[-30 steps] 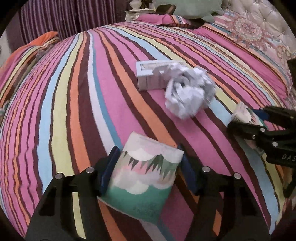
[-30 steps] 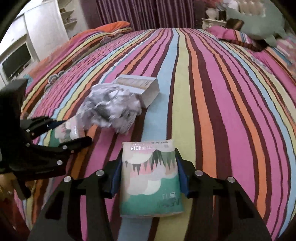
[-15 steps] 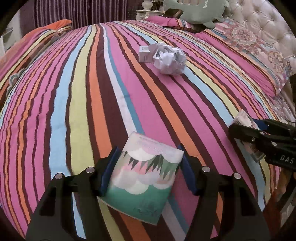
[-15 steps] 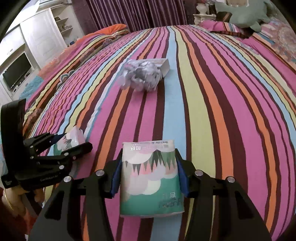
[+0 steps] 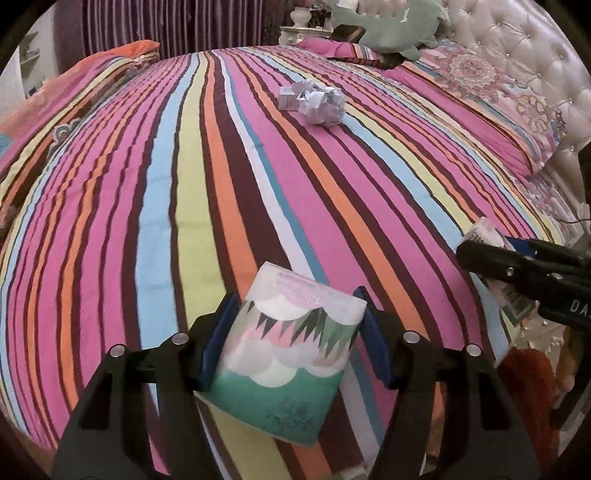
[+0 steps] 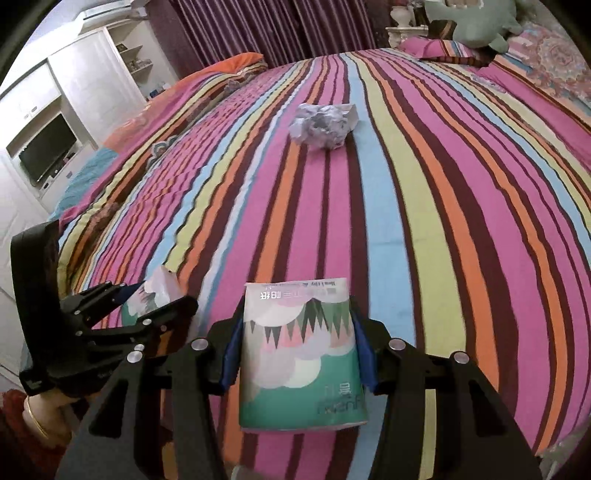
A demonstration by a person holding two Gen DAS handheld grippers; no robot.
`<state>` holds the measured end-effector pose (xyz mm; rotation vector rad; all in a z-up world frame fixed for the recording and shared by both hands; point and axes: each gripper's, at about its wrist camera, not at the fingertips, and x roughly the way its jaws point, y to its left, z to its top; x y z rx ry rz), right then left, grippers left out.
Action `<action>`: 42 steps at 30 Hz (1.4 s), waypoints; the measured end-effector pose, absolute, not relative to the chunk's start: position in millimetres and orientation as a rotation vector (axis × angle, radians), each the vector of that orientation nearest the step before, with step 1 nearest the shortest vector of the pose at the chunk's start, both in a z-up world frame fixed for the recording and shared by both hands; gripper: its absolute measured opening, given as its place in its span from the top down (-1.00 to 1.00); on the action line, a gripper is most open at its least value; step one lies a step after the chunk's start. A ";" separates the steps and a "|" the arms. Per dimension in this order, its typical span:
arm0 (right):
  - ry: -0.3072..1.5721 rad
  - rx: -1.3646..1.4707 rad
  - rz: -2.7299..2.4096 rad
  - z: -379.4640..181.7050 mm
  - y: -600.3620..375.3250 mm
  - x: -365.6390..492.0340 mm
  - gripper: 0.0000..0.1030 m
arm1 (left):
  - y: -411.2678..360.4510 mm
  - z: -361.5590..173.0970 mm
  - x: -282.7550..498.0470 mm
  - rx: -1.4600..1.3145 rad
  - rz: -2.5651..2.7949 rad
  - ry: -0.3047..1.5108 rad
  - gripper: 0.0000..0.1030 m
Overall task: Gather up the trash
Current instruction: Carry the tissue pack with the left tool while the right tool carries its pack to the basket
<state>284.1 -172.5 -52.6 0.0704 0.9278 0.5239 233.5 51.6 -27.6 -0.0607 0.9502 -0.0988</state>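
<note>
My left gripper (image 5: pixel 293 332) is shut on a green and pink tissue pack (image 5: pixel 284 354), held above the near edge of the striped bed. My right gripper (image 6: pixel 295 347) is shut on a second, like tissue pack (image 6: pixel 301 354). Each gripper shows in the other's view: the right one (image 5: pixel 476 254) at the right edge, the left one (image 6: pixel 159 299) at the lower left. A crumpled paper ball (image 5: pixel 321 102) lies far off on the bed, against a small pale box (image 5: pixel 287 98). The ball (image 6: pixel 321 125) and the box (image 6: pixel 351 110) behind it also show in the right wrist view.
The striped bedspread (image 5: pixel 184 184) fills both views. Pillows (image 5: pixel 480 85), a green plush toy (image 5: pixel 391 26) and a tufted headboard (image 5: pixel 517 40) lie at the far right. A white cabinet with a TV (image 6: pixel 48 151) stands to the left, purple curtains (image 6: pixel 258 26) behind.
Both grippers have drawn back from the paper ball and box toward the bed's near edge, each still holding its tissue pack. The ball and box now look far away.
</note>
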 end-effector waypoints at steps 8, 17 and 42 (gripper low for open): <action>0.916 0.067 0.538 -50.5 -170.9 232.2 0.06 | 46.6 -24.3 176.6 -0.056 -0.101 0.939 -0.21; 0.939 0.071 0.526 -61.0 -176.0 181.9 0.06 | 38.4 -38.9 119.3 -0.052 -0.110 0.958 -0.21; 1.209 0.083 0.438 -130.5 -183.3 119.4 0.06 | -16.3 -104.1 47.3 0.018 -0.197 1.177 -0.21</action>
